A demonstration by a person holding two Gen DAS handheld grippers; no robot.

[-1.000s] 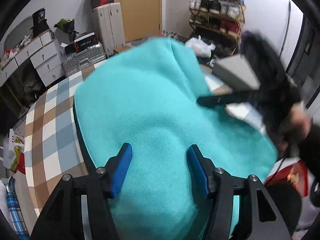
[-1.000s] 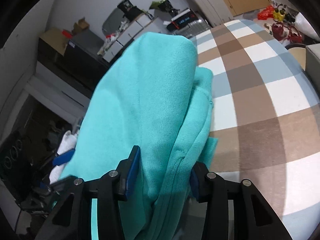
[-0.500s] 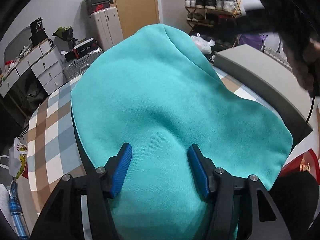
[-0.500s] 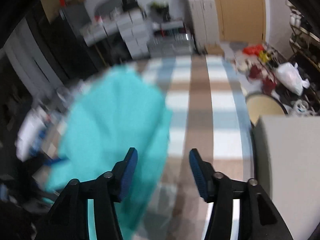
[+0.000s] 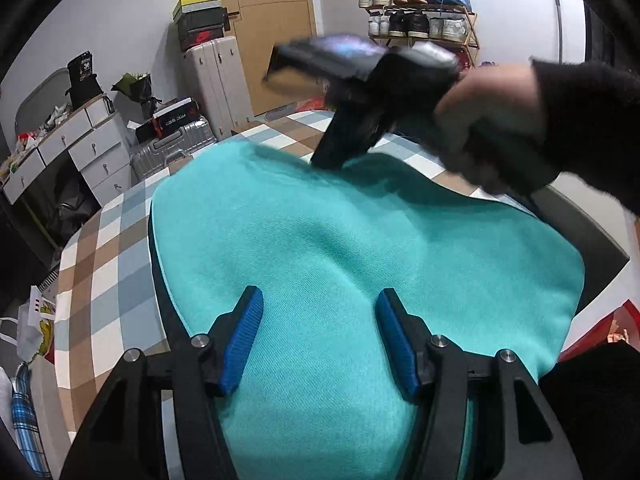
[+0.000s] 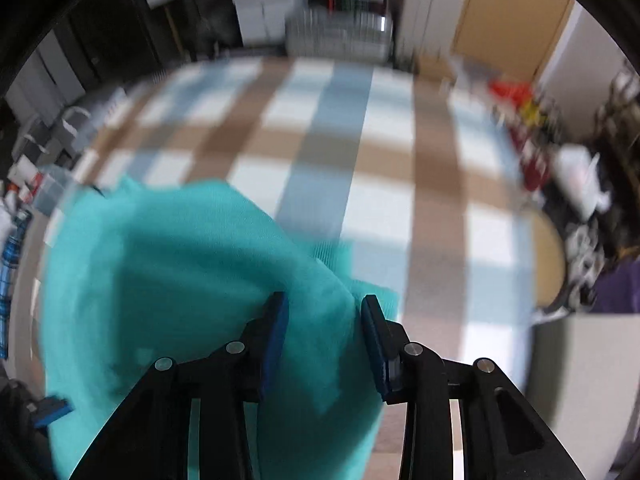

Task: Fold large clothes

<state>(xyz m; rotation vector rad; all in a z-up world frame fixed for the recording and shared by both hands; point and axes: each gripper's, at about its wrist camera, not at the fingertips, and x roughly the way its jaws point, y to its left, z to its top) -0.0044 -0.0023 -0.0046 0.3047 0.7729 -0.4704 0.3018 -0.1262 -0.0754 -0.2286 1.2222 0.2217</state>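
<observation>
A teal sweatshirt [image 5: 340,248] is lying folded on the checked tablecloth [image 5: 100,264], a thick rounded bundle taking up most of the near part of the table. In the left wrist view its long axis is running from the near edge away toward the far side of the room, narrowing to a rounded end that is pointing toward the suitcases [image 5: 172,148] and the door; its broader side is spreading out to the right, where it is lying against a grey box [image 5: 592,232].

The left gripper [image 5: 320,336] is hovering low over the near part of the bundle, its blue pads standing apart with cloth showing between them; whether the pads are pressing into the fabric I cannot tell.

The right gripper [image 6: 324,344] is coming down steeply at the far end of the sweatshirt. In the left wrist view it is a dark blur with a hand [image 5: 484,128] in a black sleeve wrapped round its handle, its tip meeting the cloth. Its jaws have just been closing, and in its own view a ridge of teal fabric is standing between the pads, touching both inner faces. That view is smeared, so how firm the grip is stays unclear.

A shoe rack [image 5: 420,12] is standing against the back wall.
</observation>
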